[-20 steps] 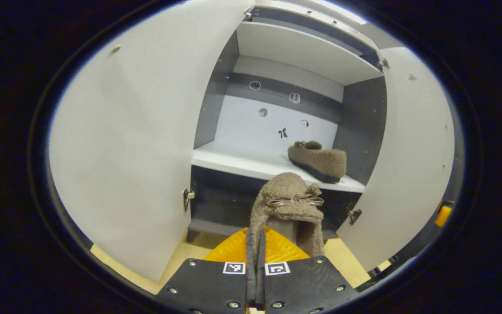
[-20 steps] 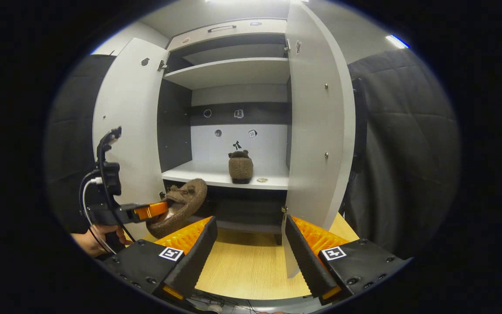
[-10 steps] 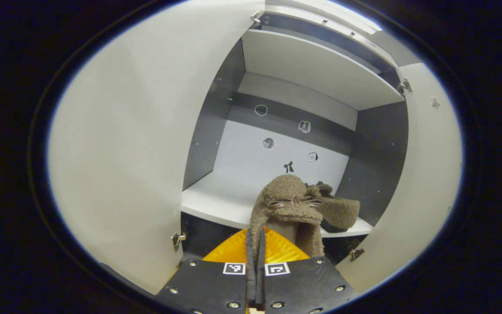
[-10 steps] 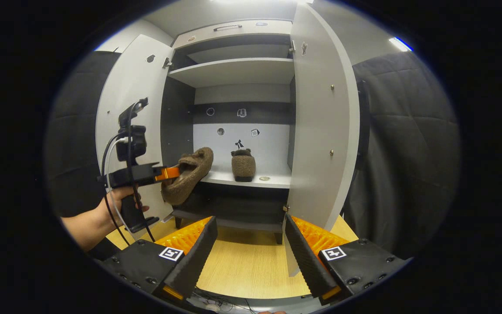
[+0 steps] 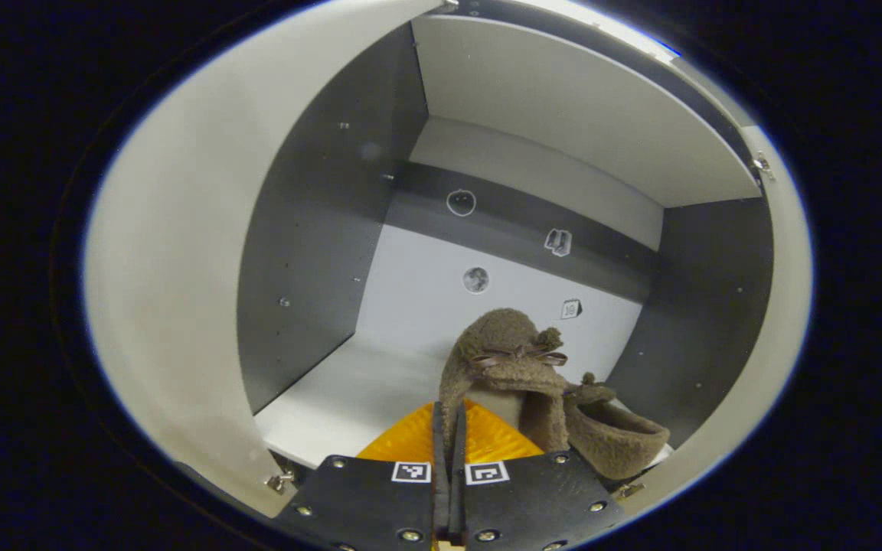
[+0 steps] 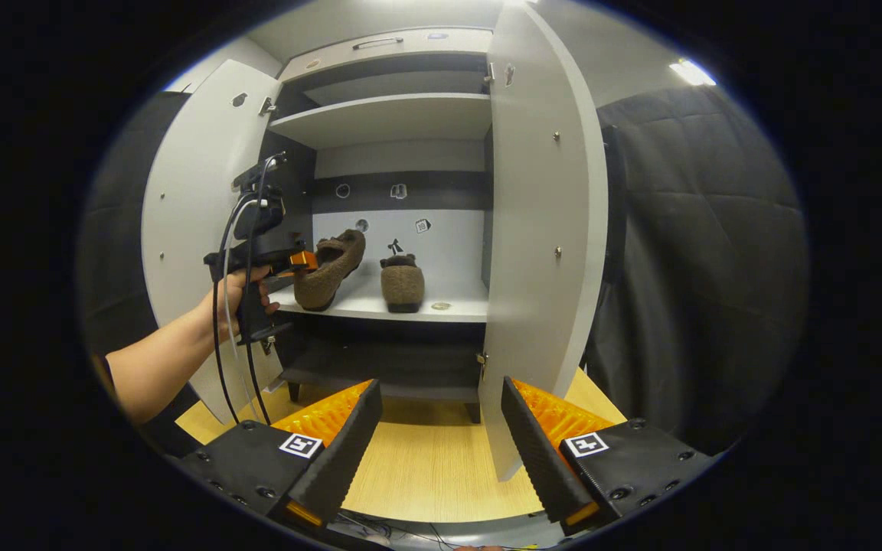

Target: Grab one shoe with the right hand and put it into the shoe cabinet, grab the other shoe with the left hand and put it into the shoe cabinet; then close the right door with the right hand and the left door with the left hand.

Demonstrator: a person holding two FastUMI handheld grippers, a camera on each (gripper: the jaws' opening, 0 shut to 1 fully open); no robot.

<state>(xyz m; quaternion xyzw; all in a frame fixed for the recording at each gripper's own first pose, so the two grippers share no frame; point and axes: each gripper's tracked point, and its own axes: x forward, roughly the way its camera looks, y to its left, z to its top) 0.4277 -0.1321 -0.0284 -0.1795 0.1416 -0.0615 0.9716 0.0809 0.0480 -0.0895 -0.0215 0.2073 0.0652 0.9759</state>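
Left gripper (image 5: 449, 428): fingers pressed together on the heel edge of a brown fuzzy shoe (image 5: 506, 375); shoe hangs toe-up ahead of the camera, bow facing the lens; seen from the right gripper view, the same gripper (image 6: 299, 262) is held by a hand (image 6: 246, 295) at the cabinet's left side, shoe (image 6: 328, 268) tilted, heel high at the gripper, its low end at or just above the white shelf (image 6: 380, 304); contact with the shelf cannot be told.

Second shoe (image 6: 401, 282): flat on the same shelf, just right of the held one, heel toward the room; in the left gripper view it (image 5: 615, 440) sits low right, partly behind the held shoe.

Right gripper (image 6: 441, 451): jaws wide apart, nothing between them; hangs over the wooden floor (image 6: 426, 474) in front of the cabinet (image 6: 395, 122), well apart from both shoes.

Doors: left door (image 6: 196, 214) and right door (image 6: 544, 229) both swung open; right door's edge stands near the right gripper's right finger.

Small flat round item (image 6: 441, 306) lies on the shelf just right of the second shoe; what it is cannot be told; small stickers on the back panel (image 5: 479, 298).
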